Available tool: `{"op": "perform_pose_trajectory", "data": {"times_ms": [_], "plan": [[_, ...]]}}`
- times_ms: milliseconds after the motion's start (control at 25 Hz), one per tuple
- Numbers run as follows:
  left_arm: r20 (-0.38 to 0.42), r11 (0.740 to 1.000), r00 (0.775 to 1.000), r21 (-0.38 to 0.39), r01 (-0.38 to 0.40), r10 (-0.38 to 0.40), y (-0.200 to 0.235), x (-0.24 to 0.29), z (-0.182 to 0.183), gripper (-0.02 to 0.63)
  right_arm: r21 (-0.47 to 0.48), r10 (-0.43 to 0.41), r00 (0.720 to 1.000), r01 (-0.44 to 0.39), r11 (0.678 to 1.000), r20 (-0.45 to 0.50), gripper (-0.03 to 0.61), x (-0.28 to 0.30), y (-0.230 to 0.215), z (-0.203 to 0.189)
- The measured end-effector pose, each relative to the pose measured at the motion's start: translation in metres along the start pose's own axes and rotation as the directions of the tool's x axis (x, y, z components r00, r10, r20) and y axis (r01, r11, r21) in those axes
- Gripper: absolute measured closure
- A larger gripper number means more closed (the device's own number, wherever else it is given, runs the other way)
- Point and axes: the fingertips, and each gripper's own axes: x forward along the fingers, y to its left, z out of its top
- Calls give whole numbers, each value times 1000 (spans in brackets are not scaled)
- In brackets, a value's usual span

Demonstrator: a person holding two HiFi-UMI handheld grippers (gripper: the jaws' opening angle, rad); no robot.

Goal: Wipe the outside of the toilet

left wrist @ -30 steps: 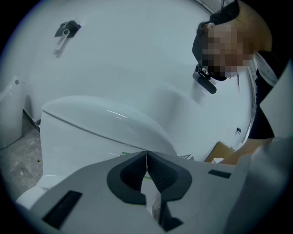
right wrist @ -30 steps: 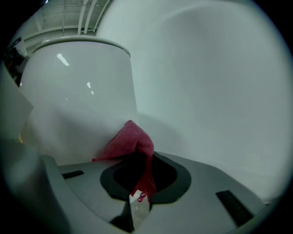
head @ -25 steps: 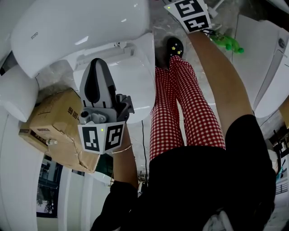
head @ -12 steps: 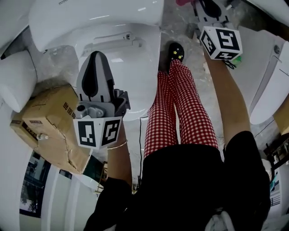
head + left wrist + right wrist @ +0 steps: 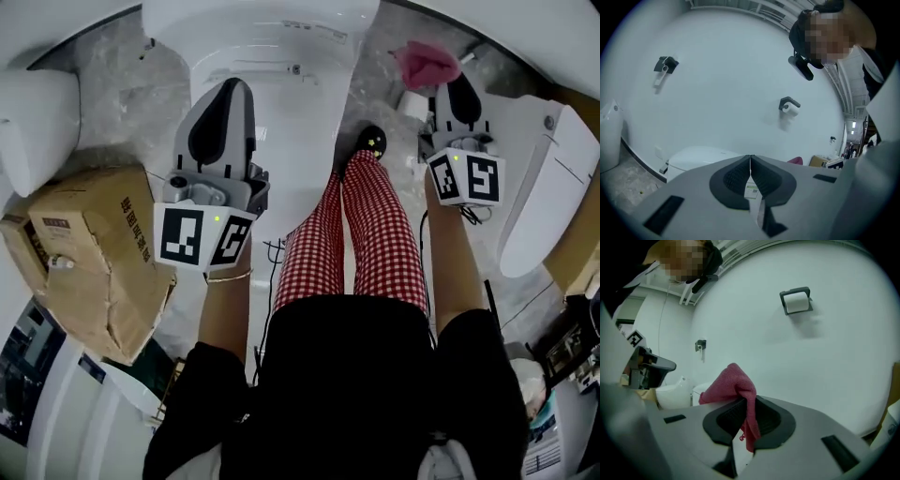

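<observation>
R gripper (image 5: 457,94) jaws clamped on pink cloth (image 5: 427,64), just off the toilet's (image 5: 281,56) right flank; toilet lies to its left, apart. L gripper (image 5: 222,122) jaws pressed together, empty, hovers over toilet's left edge: nearer, but no cloth.

You wear red-and-white checked trousers (image 5: 375,244), a black top (image 5: 375,375), a black shoe (image 5: 372,141) with yellow spots, and a thin bracelet (image 5: 230,277) at the left wrist.
</observation>
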Motion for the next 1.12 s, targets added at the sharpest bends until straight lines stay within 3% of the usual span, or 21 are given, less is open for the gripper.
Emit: {"op": "perform_pose_trajectory", "data": {"times_ms": [160,360,520,720,960,1120], "plan": [[27,998,999,59,26,-28,-21,-29,35,603,-17,162,986,-162,987,-25,518,-21,55,29],[36,982,987,120,148,-154,-81,-81,71,603,112,359,930,-366,924,84,518,-75,118,95],[43,979,991,169,117,-126,-109,-126,90,603,53,386,916,-394,918,111,518,-112,149,132],[91,987,992,139,75,-88,-125,-184,115,603,-66,450,889,-446,893,85,518,-159,193,165],[136,994,990,110,5,-20,-101,-228,138,603,-1,514,856,-515,857,54,517,-179,236,178],[151,993,989,114,-4,-13,-61,-256,153,603,-31,541,839,-541,841,46,517,-168,283,183]]}}
